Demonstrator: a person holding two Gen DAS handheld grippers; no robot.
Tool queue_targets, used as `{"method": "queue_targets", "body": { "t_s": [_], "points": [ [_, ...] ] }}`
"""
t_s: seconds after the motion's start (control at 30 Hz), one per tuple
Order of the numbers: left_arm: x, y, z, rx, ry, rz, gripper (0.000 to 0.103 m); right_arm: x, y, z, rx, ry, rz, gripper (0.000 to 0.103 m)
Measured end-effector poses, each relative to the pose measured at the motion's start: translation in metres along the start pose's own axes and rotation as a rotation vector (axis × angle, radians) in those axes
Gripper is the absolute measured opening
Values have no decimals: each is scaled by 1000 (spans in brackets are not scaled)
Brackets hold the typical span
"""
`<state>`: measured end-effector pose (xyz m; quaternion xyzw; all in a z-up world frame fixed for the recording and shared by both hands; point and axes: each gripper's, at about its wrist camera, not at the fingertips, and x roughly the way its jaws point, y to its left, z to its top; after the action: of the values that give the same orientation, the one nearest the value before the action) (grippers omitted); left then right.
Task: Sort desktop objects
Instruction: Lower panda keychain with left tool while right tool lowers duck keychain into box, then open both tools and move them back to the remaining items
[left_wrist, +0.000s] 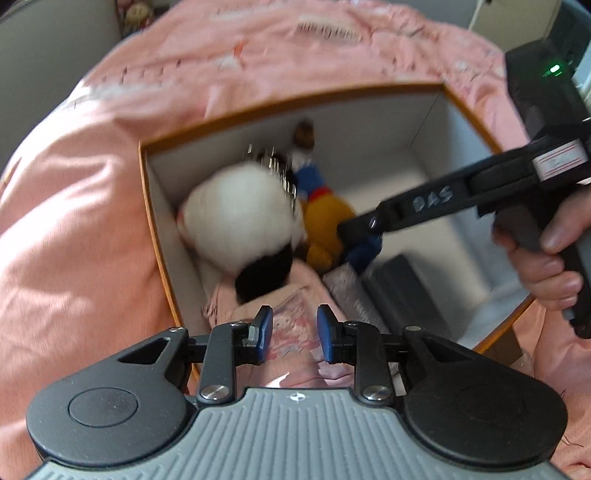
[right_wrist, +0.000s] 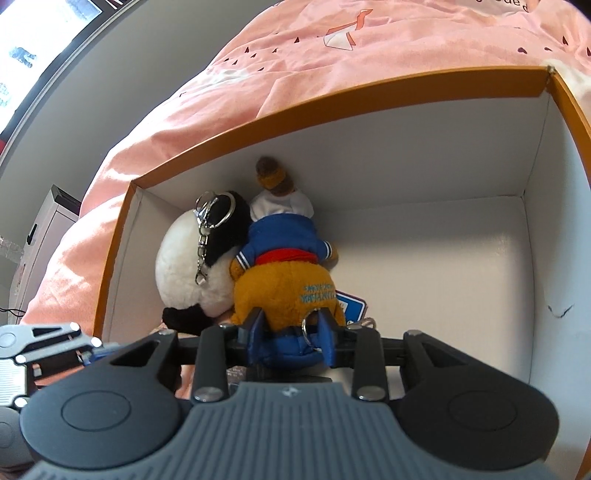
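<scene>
An orange-rimmed box with white walls rests on pink bedding. Inside lie a panda plush with a metal key chain, and a doll in a blue jacket and yellow trousers. My right gripper is shut on the doll's blue end beside its key ring; in the left wrist view it reaches in from the right. My left gripper hangs over the box's near left corner, and a pink printed pouch fills the gap between its blue pads.
A dark grey block and a glittery grey item lie at the box's near side. A blue tag peeks out beside the doll. The box floor to the right is bare. Pink bedding surrounds the box.
</scene>
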<state>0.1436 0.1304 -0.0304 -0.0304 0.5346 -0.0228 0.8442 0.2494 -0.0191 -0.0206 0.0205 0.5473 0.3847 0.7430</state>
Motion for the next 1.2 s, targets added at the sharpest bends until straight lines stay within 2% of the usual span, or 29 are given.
{"method": "queue_targets", "body": {
  "t_s": [0.27, 0.47, 0.7, 0.87, 1.07, 1.2],
  "points": [
    [7, -8, -12, 72, 124, -6, 26, 2, -1, -1, 8, 0, 11, 37],
    [4, -7, -16, 73, 103, 1, 26, 8, 12, 0, -58, 13, -18, 38],
    [-18, -2, -22, 46, -1, -16, 26, -7, 11, -5, -78, -45, -43, 39],
    [-38, -8, -22, 36, -85, -24, 26, -28, 23, -13, -143, -112, -67, 42],
    [-64, -35, -22, 44, -209, -53, 26, -70, 40, -39, -245, -216, -82, 43],
    [-78, -53, -34, 61, -272, -98, 26, -103, 39, -64, -237, -280, -62, 43]
  ]
}}
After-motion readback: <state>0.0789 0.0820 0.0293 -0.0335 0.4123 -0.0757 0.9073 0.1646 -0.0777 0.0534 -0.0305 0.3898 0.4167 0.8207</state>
